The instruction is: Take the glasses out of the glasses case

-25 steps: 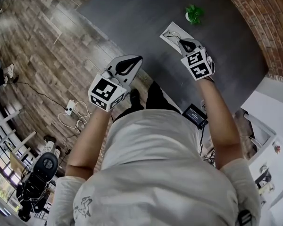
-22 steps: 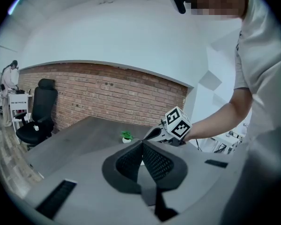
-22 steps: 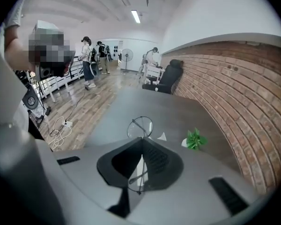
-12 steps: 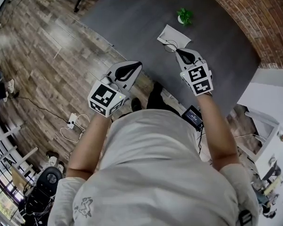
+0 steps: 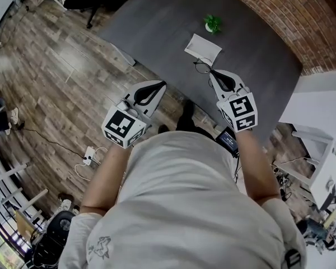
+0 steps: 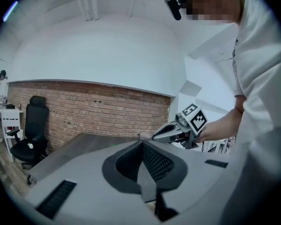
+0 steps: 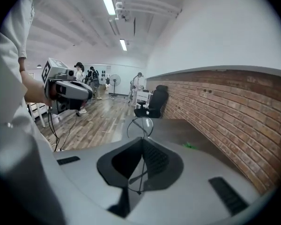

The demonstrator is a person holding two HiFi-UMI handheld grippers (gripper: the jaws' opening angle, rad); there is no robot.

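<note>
- While we look steeply down from the head view, a dark grey table (image 5: 157,21) stands on a wood plank floor (image 5: 56,66) beside a brick wall (image 5: 285,15). A small green plant (image 5: 213,22) and the white glasses case (image 5: 203,48) rest on the table.
- The right tongs (image 5: 213,73) are clenched on the folded temples of the glasses (image 5: 201,66), held above the table just beside the case.
- The left tongs (image 5: 162,84) are pressed together with nothing in them, near the table's edge.
- We cannot tell whether the case lies open, and the thin frame is faint from above.
- Only the right gripper view shows the crossed temples inside the grip and a round lens past the tips. It also shows an office chair (image 7: 152,104) and people (image 7: 91,76) far off.
</note>
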